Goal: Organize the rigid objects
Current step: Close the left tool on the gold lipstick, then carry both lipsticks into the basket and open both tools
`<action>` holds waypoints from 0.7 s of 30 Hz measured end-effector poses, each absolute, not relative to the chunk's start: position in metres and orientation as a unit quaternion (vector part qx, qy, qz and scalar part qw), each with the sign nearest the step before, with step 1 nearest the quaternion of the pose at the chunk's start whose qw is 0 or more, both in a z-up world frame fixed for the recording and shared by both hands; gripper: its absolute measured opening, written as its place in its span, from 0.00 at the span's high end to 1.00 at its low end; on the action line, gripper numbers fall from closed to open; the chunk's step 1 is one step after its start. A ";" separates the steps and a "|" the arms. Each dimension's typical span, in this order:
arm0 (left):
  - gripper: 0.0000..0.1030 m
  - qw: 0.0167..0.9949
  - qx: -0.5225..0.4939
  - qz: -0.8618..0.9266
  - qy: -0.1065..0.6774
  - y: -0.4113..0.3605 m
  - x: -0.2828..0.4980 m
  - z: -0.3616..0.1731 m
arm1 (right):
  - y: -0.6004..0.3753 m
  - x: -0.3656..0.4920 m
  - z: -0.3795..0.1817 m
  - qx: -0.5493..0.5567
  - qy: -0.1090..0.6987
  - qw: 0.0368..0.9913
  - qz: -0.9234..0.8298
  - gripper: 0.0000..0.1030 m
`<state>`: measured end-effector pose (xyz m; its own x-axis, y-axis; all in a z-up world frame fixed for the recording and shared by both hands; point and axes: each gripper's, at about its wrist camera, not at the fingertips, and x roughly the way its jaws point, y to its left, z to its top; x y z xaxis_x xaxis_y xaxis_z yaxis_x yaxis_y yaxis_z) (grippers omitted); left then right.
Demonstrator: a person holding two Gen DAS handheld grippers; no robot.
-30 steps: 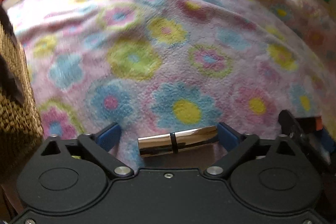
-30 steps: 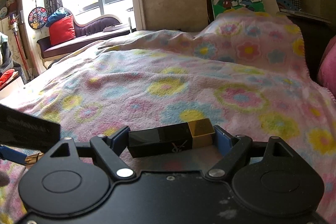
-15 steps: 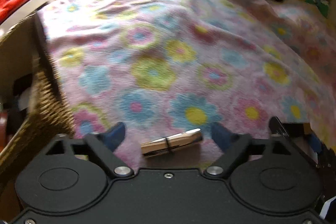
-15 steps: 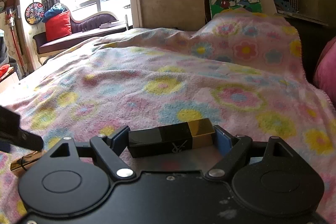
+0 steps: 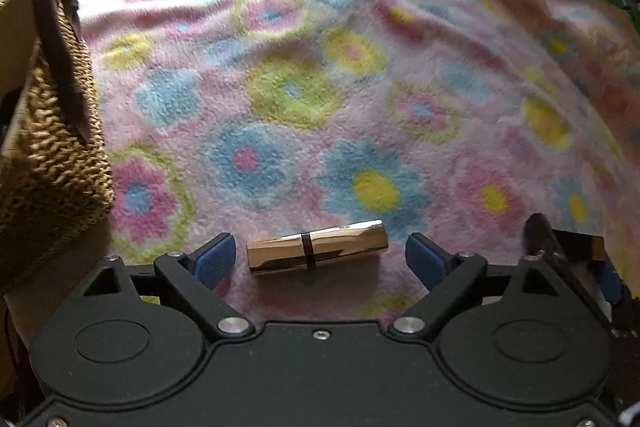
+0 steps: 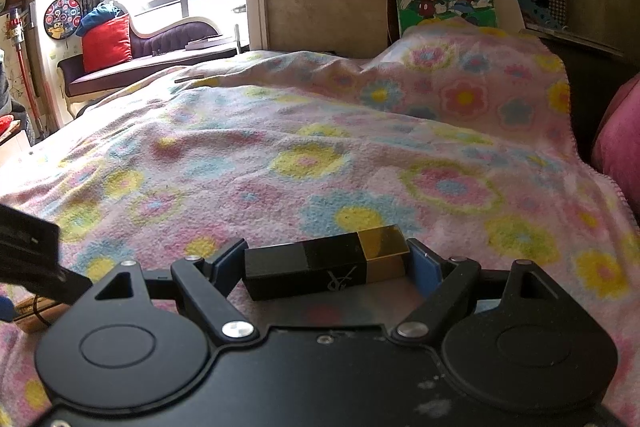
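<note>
— Left wrist view: left gripper (image 5: pixel 320 255) spread wide, just been opening, gripping nothing. Shiny silver cylindrical tube with black band (image 5: pixel 317 252) lying loose on flowered pink fleece blanket (image 5: pixel 360 75), long axis crosswise between pads.

— Right wrist view: right gripper (image 6: pixel 326 263) clamped endwise on black-and-gold square tube (image 6: pixel 326 266), crosswise too.
</note>
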<state>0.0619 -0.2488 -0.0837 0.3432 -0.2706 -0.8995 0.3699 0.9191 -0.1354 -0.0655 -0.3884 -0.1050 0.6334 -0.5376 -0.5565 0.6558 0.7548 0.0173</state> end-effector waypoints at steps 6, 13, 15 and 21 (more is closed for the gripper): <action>0.34 0.827 0.073 -0.212 0.516 -0.253 0.060 -0.086 | -0.389 -0.065 -0.105 0.109 0.270 0.897 -0.333 0.19; 0.34 0.820 0.053 -0.219 0.527 -0.245 0.060 -0.078 | -0.388 -0.065 -0.105 0.107 0.271 0.896 -0.335 0.19; 0.34 0.820 0.043 -0.221 0.526 -0.241 0.059 -0.069 | -0.388 -0.065 -0.105 0.106 0.272 0.895 -0.337 0.19; 0.34 0.847 0.039 -0.224 0.481 -0.225 0.048 -0.028 | -0.387 -0.061 -0.104 0.097 0.280 0.892 -0.341 0.19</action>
